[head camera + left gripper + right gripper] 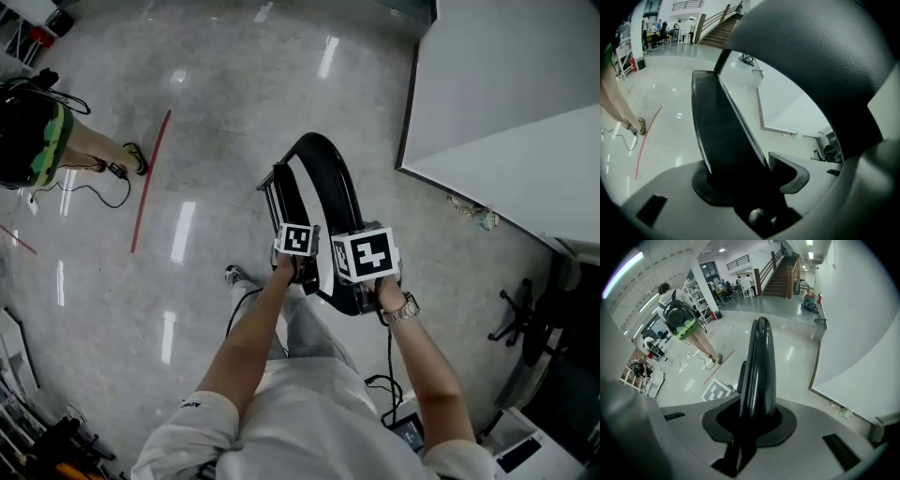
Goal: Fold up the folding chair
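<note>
Folding chair (323,187), head view: black, standing on the glossy floor (216,112) directly under both grippers. From above it's narrow, panels close together, with the curved top rail looping away from the grippers.
- left gripper (298,257): on the chair's near left edge, pointing steeply down. Its marker cube covers the jaws here.
- right gripper (367,279): just beside the left one, on the near right edge, also steeply down. There's a watch (406,308) on that wrist.
- red floor line (150,183): well out past the left gripper. White wall (506,103): off to the right gripper's side.

Left gripper view:
- jaws about half open, with a flat black chair panel (719,131) standing between them
- the ribbed pad (790,171) on the right sits against the panel edge, so it's clamped on the chair
- panel rises straight out of the jaws, leaning left; a thin black tube continues up behind it
- a large textured black curve fills the top right, close to the lens; can't tell which part that is

Right gripper view:
- jaws nearly closed, pinching a thin glossy black chair edge (759,376)
- the edge rises upright from the gap, seen edge-on, rounded at the top
- the left gripper's marker cube shows just left of the edge
- a person with a backpack (679,317) stands far ahead on the left, and stairs (780,280) are at the back
</note>
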A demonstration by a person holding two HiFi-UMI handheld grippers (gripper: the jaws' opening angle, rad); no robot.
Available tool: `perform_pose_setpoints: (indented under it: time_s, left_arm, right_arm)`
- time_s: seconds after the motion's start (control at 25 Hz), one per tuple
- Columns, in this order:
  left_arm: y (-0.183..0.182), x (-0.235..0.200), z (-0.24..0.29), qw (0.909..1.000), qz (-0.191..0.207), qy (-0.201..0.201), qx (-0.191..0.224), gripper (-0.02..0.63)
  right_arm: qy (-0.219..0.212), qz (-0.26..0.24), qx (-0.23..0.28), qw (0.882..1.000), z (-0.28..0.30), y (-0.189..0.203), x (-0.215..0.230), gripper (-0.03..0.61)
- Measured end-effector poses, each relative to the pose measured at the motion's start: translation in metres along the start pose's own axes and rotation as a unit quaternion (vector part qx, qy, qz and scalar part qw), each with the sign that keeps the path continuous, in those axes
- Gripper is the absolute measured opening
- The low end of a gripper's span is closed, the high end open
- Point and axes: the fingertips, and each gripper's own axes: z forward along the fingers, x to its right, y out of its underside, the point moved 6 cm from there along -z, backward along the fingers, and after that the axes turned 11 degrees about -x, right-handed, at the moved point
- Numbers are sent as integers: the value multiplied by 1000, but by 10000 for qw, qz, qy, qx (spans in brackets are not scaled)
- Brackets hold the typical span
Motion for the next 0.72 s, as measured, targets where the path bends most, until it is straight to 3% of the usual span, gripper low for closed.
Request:
perform_pose_setpoints:
  time_s: [0.36,0.48,0.56,0.72]
  left_arm:
    - [-1,-1,1,9993,286,155,-199,243]
    - [-3,-3,-3,9971,659,261,-269,265]
    - [-4,-6,-9,9936,1002,289,-426,319]
    - [-2,-1,-26,9796,1485,1058,-846,341]
  right_arm:
    - [166,-50,-126,9998,4,-3,-14,64]
    - [150,-48,-170,9997,5,1,-18,63]
    - [122,-32,-193,9997,6,2,-20,63]
    - [140,-18,-303,9994,11,1,-14,63]
